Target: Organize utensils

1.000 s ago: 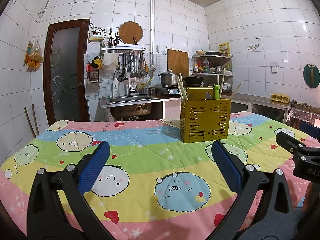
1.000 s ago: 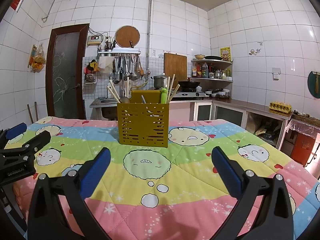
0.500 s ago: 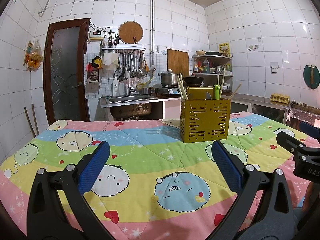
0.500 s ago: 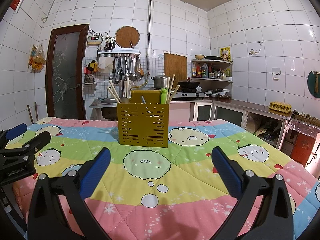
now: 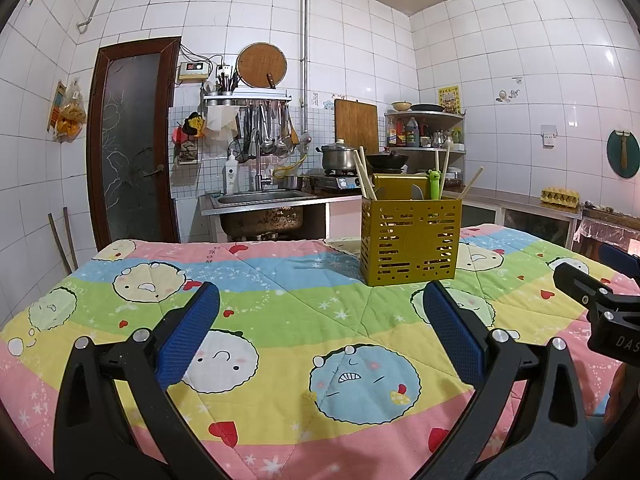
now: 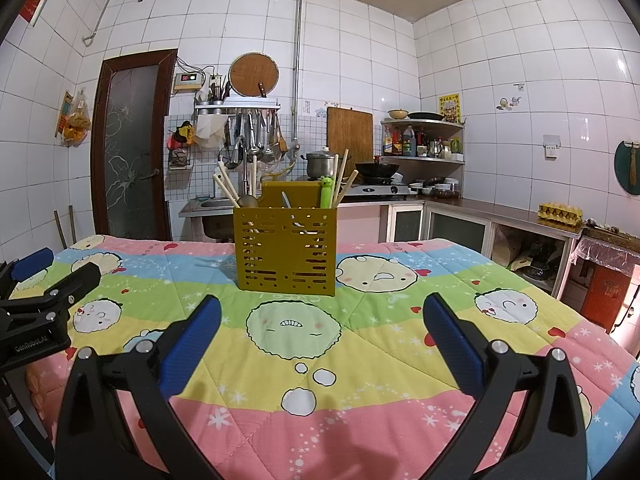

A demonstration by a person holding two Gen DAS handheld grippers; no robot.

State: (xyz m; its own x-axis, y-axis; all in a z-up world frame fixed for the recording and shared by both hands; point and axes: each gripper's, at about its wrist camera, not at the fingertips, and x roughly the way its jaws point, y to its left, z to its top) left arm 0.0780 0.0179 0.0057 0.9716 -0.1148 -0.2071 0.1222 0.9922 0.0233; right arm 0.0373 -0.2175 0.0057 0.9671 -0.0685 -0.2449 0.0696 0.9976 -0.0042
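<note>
A mustard-yellow slotted utensil holder point(image 5: 410, 240) stands on the cartoon-print table cover, also in the right wrist view point(image 6: 286, 249). It holds wooden chopsticks point(image 5: 363, 176), a green frog-topped utensil point(image 6: 326, 192), a metal spoon point(image 6: 248, 201) and a knife. My left gripper point(image 5: 320, 320) is open and empty, short of the holder and to its left. My right gripper point(image 6: 322, 322) is open and empty, facing the holder from the front. Each gripper shows at the edge of the other's view.
The quilted cover point(image 6: 372, 360) spreads over the table. Behind are a steel sink point(image 5: 260, 204), hanging ladles, a stove with a pot point(image 5: 338, 156) and a wok, corner shelves with bottles, a counter with an egg tray point(image 6: 559, 212), and a brown door point(image 5: 132, 140).
</note>
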